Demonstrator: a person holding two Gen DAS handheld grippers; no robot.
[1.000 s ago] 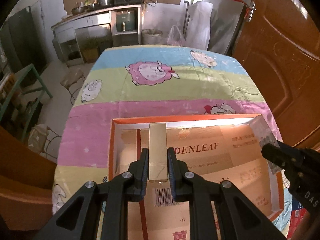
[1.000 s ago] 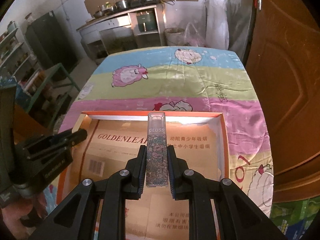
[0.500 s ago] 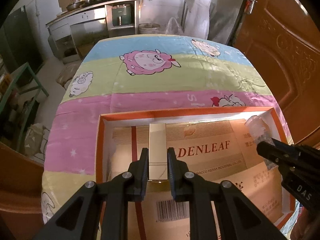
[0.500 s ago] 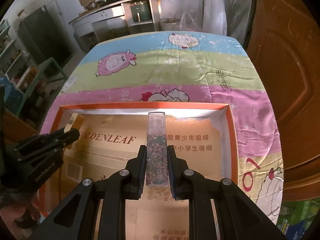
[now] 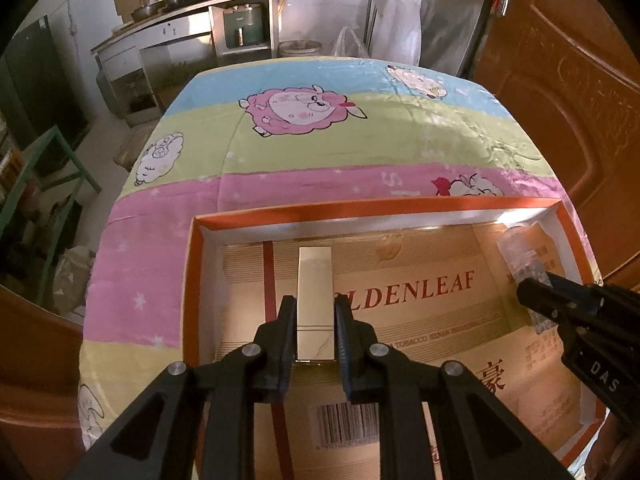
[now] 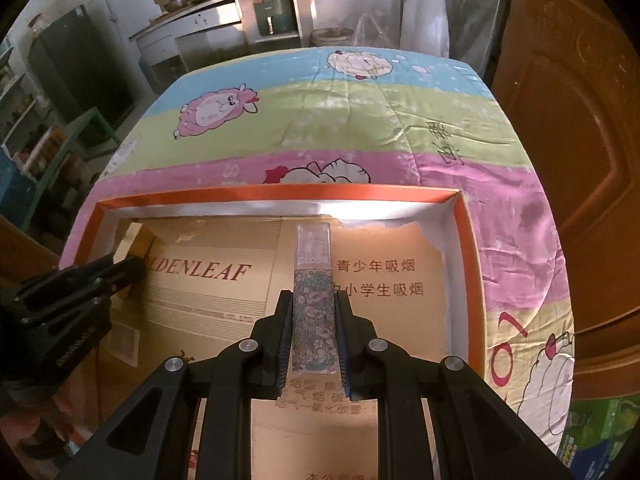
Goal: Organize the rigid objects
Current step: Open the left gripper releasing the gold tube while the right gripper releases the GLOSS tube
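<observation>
My left gripper (image 5: 315,304) is shut on a gold rectangular case (image 5: 315,280), held over the left part of an orange-rimmed box (image 5: 360,205) lined with GOLDENLEAF cardboard. My right gripper (image 6: 314,300) is shut on a clear floral lip gloss tube (image 6: 313,280), held over the middle right of the same box (image 6: 280,193). The right gripper (image 5: 538,294) with its tube shows at the right in the left wrist view. The left gripper (image 6: 128,266) with the gold case (image 6: 134,240) shows at the left in the right wrist view.
The box sits on a table covered by a striped cloth with cartoon sheep (image 5: 304,110). A brown wooden door (image 5: 568,92) stands close on the right. A kitchen counter with pots (image 5: 192,12) and a green frame (image 5: 60,168) lie beyond the table.
Both grippers have moved forward and lower over the box with their objects. The box's far rim now sits further up in both views.
</observation>
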